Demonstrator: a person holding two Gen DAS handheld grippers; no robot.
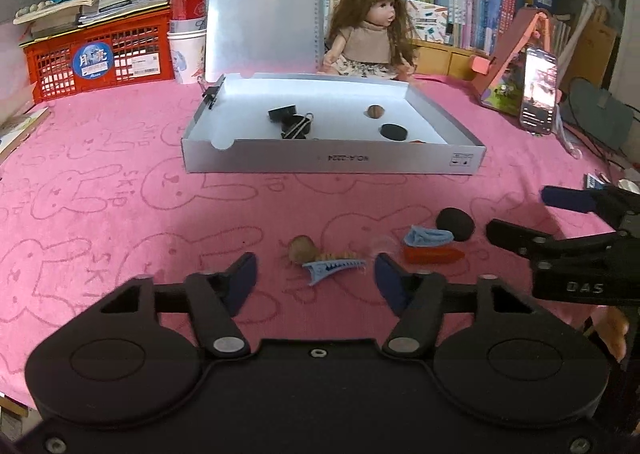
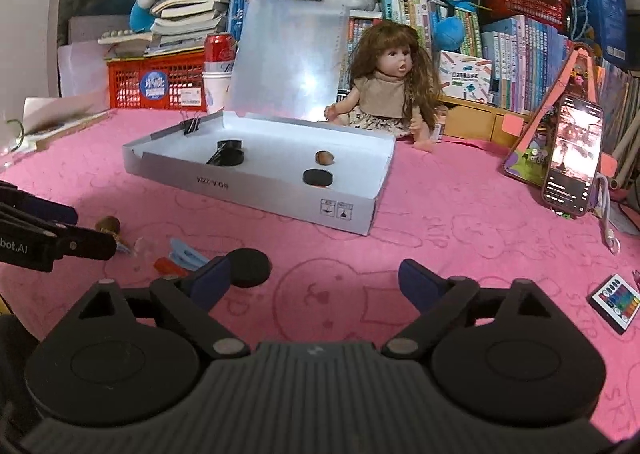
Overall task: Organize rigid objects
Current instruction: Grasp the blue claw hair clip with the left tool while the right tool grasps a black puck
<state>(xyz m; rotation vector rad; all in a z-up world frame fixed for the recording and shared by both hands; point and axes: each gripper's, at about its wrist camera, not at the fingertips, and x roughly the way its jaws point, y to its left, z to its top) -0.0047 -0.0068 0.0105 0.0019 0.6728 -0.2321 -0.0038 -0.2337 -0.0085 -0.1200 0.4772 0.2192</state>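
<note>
An open white box (image 1: 332,162) (image 2: 256,190) lies on the pink cloth and holds black binder clips (image 1: 294,122), a walnut (image 1: 375,111) and a black disc (image 1: 394,131). In front of it lie a walnut (image 1: 302,249), a blue hair clip (image 1: 332,268), a blue clip (image 1: 426,236), an orange piece (image 1: 434,255) and a black disc (image 1: 455,224) (image 2: 248,267). My left gripper (image 1: 316,280) is open just before the hair clip, empty. My right gripper (image 2: 316,278) is open and empty, its left finger beside the black disc.
A doll (image 1: 370,38) sits behind the box. A red crate (image 1: 100,58), a can on a cup (image 1: 188,26) and books stand at the back. A phone on a stand (image 2: 572,158) is at the right. A small remote (image 2: 614,302) lies near the right edge.
</note>
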